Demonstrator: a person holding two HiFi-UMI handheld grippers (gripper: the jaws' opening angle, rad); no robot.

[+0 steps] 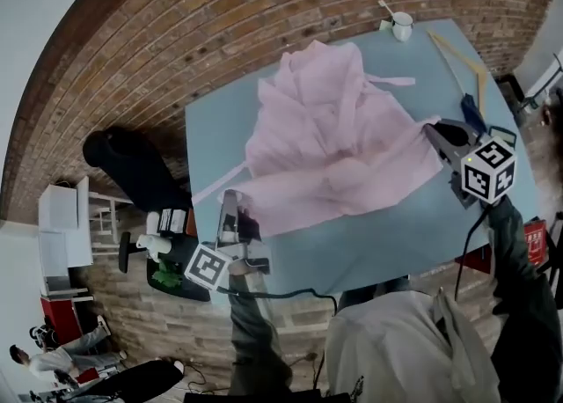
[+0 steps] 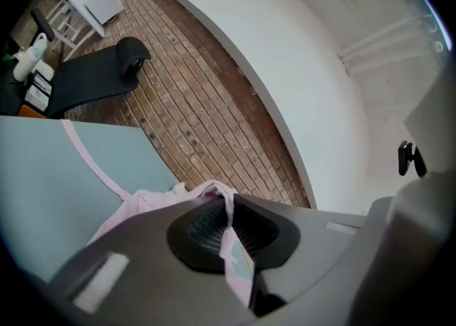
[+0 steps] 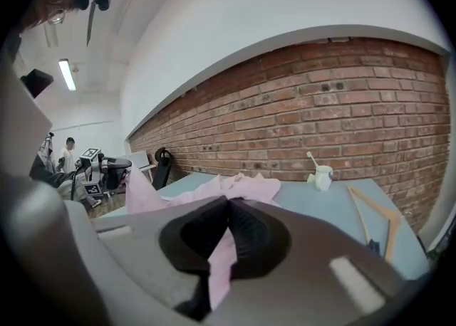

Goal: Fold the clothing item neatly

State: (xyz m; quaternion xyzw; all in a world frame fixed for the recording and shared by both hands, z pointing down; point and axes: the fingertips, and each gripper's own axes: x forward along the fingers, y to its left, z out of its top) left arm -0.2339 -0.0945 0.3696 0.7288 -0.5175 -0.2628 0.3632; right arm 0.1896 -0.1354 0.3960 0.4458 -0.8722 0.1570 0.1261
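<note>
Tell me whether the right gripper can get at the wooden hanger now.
Probably not yet: the right gripper is shut on the pink garment. The wooden hanger itself lies uncovered beyond it on the table.

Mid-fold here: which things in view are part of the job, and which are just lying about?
In the job:
pink garment
left hand-held gripper and right hand-held gripper, both shut on it
blue table under it

Lying about:
white cup
wooden hanger
black bench on the floor

dark sleeves (image 1: 517,256), pale top (image 1: 400,348), black trailing cables (image 1: 283,294).
</note>
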